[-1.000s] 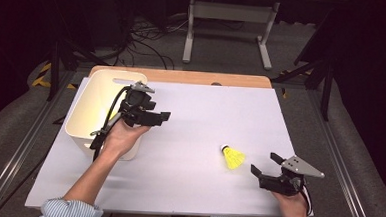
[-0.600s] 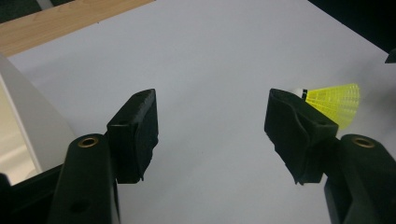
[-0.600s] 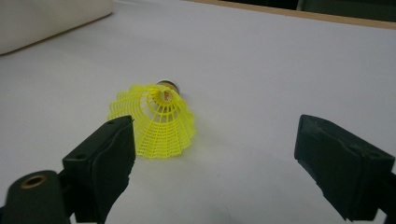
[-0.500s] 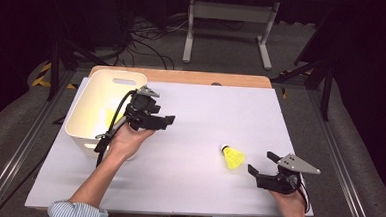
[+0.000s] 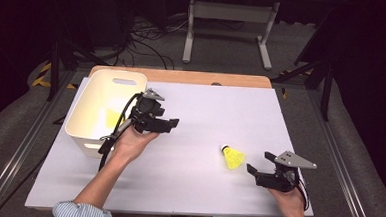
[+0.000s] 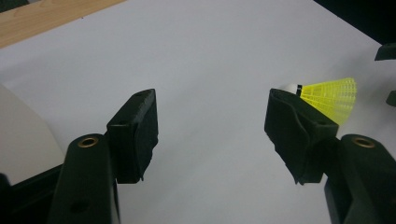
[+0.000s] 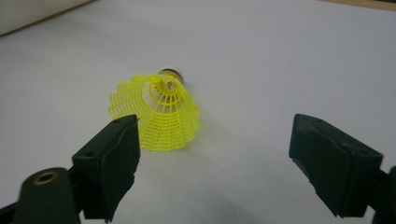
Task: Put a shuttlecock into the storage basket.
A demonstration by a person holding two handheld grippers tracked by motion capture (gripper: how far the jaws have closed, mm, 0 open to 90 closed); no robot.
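White table top (image 5: 190, 113) is lying under your hands | your right gripper (image 5: 256, 167) is hanging open, jaws just closing a little, nothing between them | yellow shuttlecock (image 5: 232, 157) is lying on its side just in front of it | your left gripper (image 5: 172, 123) is staying wide open and empty beside the white bin (image 5: 83, 114).

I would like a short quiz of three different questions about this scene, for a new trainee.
1. True or false: the yellow plastic mesh shuttlecock lies inside the white plastic bin.
2. Which gripper is nearer the shuttlecock? A. left gripper B. right gripper
3. Fill in: the right gripper's fingers are ____.

Key:
1. False; it lies on the white table sheet.
2. B
3. open, with nothing gripped.
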